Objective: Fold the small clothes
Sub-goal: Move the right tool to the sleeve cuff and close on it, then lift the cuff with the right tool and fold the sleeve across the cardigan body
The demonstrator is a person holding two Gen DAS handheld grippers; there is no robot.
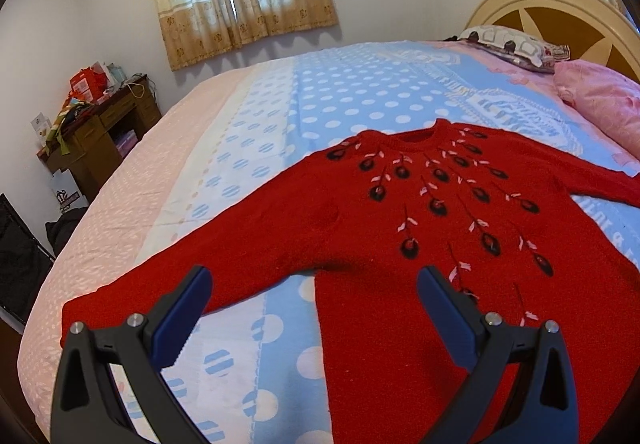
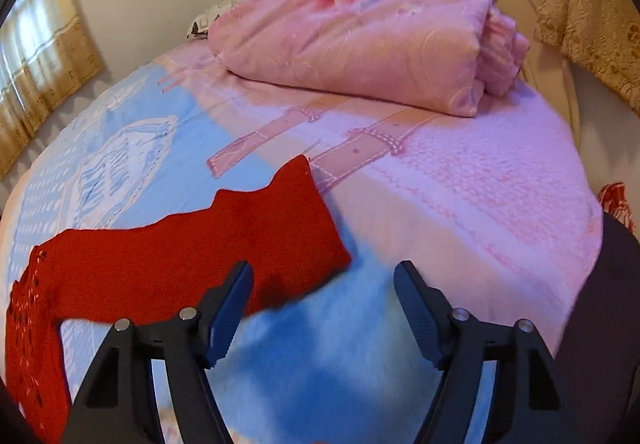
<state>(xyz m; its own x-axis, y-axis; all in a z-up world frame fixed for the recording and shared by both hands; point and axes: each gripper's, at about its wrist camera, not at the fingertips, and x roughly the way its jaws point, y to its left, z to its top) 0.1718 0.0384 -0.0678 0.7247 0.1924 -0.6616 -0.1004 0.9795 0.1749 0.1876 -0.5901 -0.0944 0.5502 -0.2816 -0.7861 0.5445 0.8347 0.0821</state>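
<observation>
With the red knit sweater (image 1: 420,212) lying flat, front up, on the bed (image 1: 224,132), and both the left claw (image 1: 314,292) and right claw (image 2: 324,286) released and empty, pinch each sleeve near its cuff and fold inward evenly.

Red sweater (image 1: 400,228): hem runs off the bottom edge of the left wrist view, its right sleeve is cut by the right edge, and the lower body is partly covered by the left tool (image 1: 314,280); in the right wrist view only one sleeve (image 2: 224,244) and a strip of the body at the left edge show. Bedspread (image 2: 320,356) under the right tool (image 2: 322,276) is smeared with blur, print unreadable. Headboard (image 1: 552,16) is clipped by the frame and half hidden behind pillow (image 1: 508,44) and pink quilt (image 2: 360,32); boxes on the worktop (image 1: 104,116) are too small to identify.
</observation>
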